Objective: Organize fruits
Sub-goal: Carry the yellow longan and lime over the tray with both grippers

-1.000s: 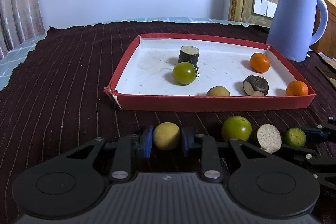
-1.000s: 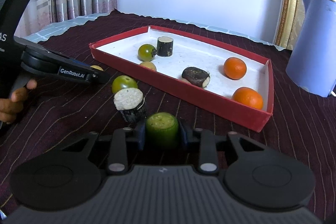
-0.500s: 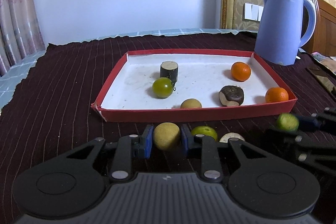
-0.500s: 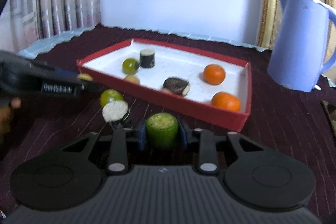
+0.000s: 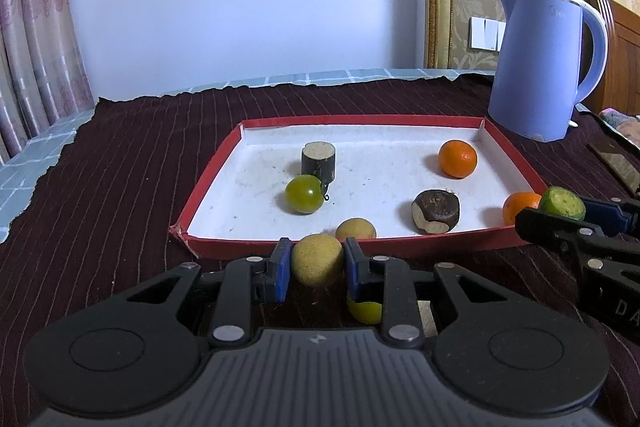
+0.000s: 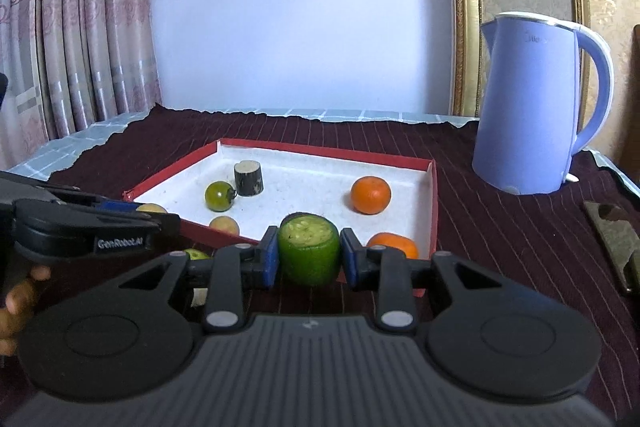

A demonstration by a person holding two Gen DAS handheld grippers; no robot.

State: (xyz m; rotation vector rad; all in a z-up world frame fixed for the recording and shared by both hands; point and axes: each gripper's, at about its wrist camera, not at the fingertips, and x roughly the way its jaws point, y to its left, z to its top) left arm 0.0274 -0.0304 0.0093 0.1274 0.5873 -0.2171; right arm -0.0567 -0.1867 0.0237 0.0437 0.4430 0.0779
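- Left wrist view: the left hand-held gripper point(image 5: 317, 265) is clamped on a tan round fruit point(image 5: 317, 260), held above the tabletop point(image 5: 120, 187) just short of the red tray point(image 5: 360, 241) and its near wall. To do the carry well, I would lift enough to clear that wall and set the fruit on bare white floor, away from the tan fruit in the tray point(image 5: 355, 229) just beyond.
- This view alone shows the dark cut piece point(image 5: 436, 210) lying in the tray.
- Right wrist view: the right hand-held gripper point(image 6: 309, 258) is clamped on a green cut fruit point(image 6: 309, 253), cut face up, near the tray's near right corner. Keep it level and release low beside the oranges point(image 6: 370, 194).
- Here a kettle point(image 6: 536, 99) stands whole by the tabletop's far right edge.
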